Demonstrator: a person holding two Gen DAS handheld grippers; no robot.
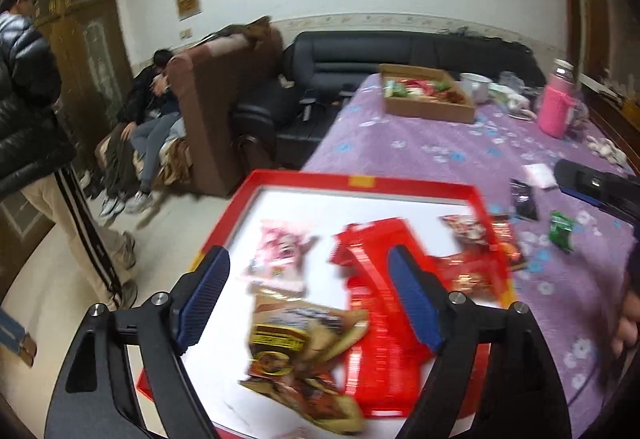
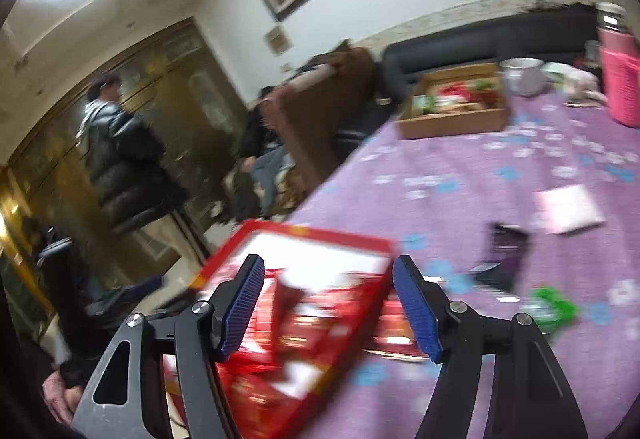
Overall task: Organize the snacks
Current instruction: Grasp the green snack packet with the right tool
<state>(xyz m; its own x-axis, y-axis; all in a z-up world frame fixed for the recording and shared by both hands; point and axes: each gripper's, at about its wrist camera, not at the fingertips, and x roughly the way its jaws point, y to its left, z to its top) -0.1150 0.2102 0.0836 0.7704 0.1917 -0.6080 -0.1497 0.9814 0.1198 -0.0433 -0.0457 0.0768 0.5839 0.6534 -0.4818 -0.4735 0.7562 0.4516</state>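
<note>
A red-rimmed box point(image 1: 362, 181) with a white floor sits at the near left corner of the purple-clothed table point(image 1: 420, 147). It holds a pink packet point(image 1: 280, 251), a red packet point(image 1: 376, 303) and a brown and gold packet point(image 1: 296, 355). Another red packet point(image 1: 476, 239) lies across its right rim. My left gripper point(image 1: 310, 295) is open and empty above the box. My right gripper point(image 2: 328, 303) is open and empty over the box's right rim point(image 2: 360, 311). A black packet point(image 2: 504, 255), a green packet point(image 2: 552, 303) and a white packet point(image 2: 568, 207) lie loose on the cloth.
A cardboard tray point(image 1: 428, 107) of snacks stands at the far side, with a white bowl point(image 1: 476, 85) and a pink bottle point(image 1: 556, 107) beside it. Sofas point(image 1: 360, 63) stand behind the table. One person point(image 1: 36, 111) stands at left, another sits on the brown sofa.
</note>
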